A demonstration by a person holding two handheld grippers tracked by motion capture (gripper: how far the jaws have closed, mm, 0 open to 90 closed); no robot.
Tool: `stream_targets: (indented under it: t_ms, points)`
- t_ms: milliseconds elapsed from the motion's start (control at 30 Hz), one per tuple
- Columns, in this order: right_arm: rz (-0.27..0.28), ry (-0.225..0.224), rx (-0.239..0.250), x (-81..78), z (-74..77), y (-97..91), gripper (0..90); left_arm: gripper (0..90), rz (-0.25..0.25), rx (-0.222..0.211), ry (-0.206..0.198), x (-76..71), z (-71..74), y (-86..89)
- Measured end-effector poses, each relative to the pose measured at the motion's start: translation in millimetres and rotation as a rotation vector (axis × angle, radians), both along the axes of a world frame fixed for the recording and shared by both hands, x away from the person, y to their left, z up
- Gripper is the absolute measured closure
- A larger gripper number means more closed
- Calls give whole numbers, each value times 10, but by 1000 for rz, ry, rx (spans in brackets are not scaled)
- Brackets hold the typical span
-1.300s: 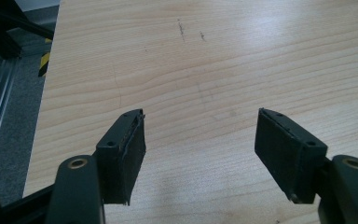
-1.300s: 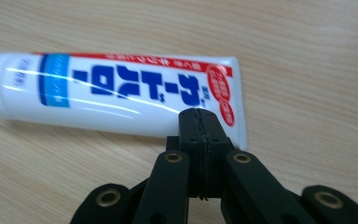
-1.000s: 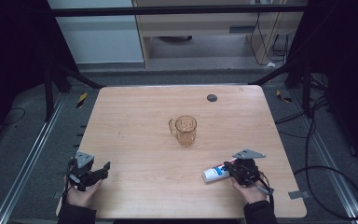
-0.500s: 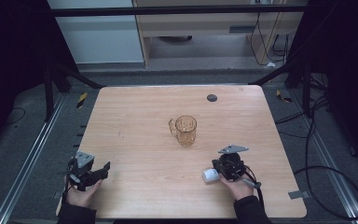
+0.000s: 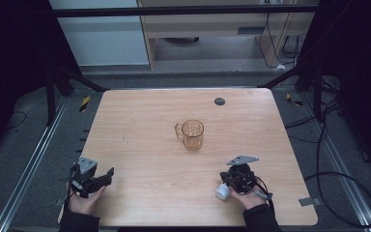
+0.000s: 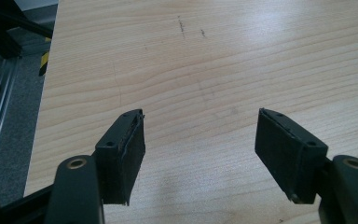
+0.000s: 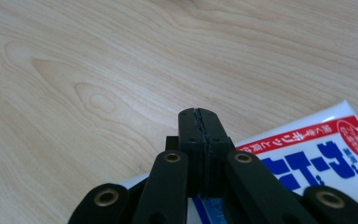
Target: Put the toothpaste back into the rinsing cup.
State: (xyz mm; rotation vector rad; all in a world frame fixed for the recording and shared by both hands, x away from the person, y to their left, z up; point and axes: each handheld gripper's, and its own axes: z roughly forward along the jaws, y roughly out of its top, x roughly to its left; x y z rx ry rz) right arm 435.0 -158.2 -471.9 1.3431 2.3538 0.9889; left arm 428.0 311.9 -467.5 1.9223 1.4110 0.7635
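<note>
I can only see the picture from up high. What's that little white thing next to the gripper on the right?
Observer: In the right gripper view it's a white tube with a red band and blue lettering, lying on the wooden table.
Operator: Is the gripper squeezing it?
Observer: The right gripper has its fingers pressed shut at the tips. The tube lies under them, and I can't tell if they pinch its edge.
Operator: And the other gripper?
Observer: The left gripper has its fingers wide apart, with just bare wood between them.
</note>
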Motion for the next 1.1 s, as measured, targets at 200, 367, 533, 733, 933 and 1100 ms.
stream_targets:
  t_ms: [200,367,533,733,933,1100]
  points:
    - [28,21,16,-78,16,-20,891,319,2,-3,1,0,-1,2]
    - [40,41,24,-134,23,-54,893,318,2,-2,1,-1,-2,0]
    - [39,51,24,-186,33,-81,894,318,4,-3,4,-2,-4,4]
    - [29,65,21,-256,43,-152,894,317,5,-3,5,-3,-4,3]
    - [17,74,23,-314,40,-240,894,317,6,-3,5,-2,-5,3]
    - [1,77,23,-343,37,-309,894,316,4,-1,8,0,-6,3]
